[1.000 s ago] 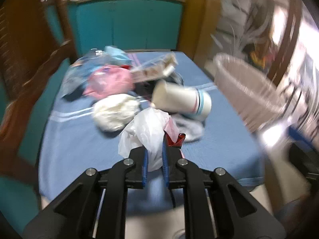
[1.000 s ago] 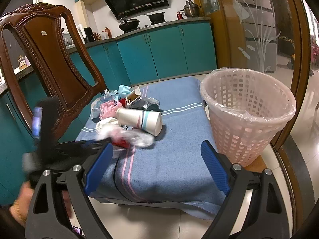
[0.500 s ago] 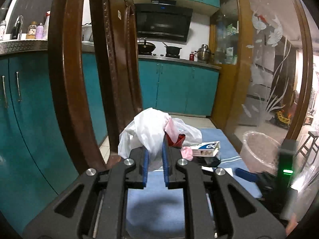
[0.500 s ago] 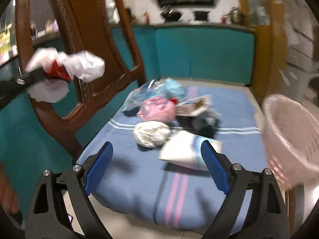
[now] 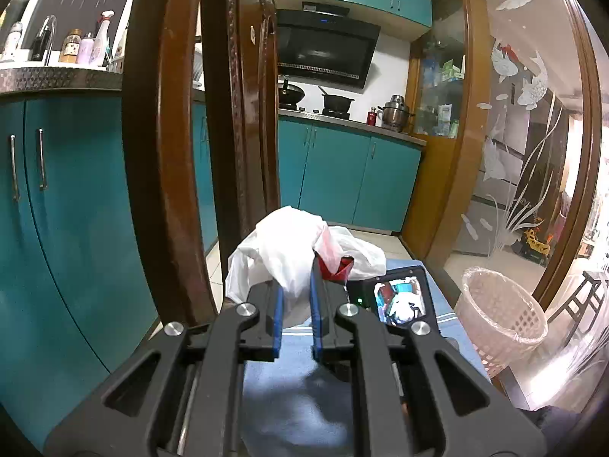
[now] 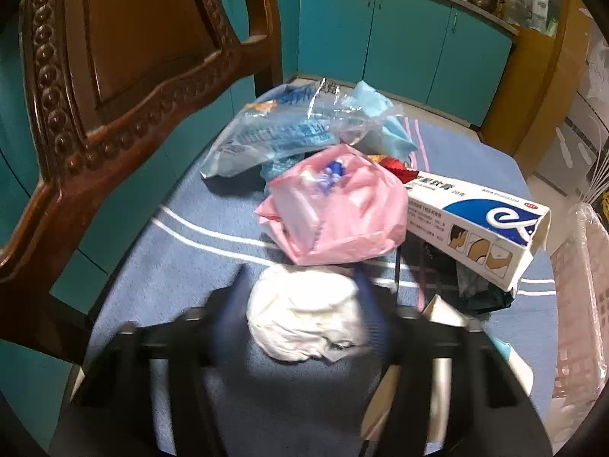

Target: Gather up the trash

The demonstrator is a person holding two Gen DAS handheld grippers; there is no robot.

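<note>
My left gripper is shut on a white plastic bag with a red scrap in it, held up in the air beside the chair back. The pink lined trash basket stands low at the right. My right gripper is blurred and sits low over the blue cloth, its fingers on either side of a crumpled white paper wad. Whether the pads touch the wad I cannot tell. Behind it lie a pink bag, a clear blue wrapper and a white ointment box.
A carved wooden chair back rises at the left of the cloth. The basket's rim shows at the right edge. A paper cup lies by my right finger. Teal cabinets stand behind. The other gripper's screen shows beyond my left fingers.
My left gripper lifted the white bag off the cloth and holds it high. My right gripper moved in and down to the white wad, its jaws narrower than before.
</note>
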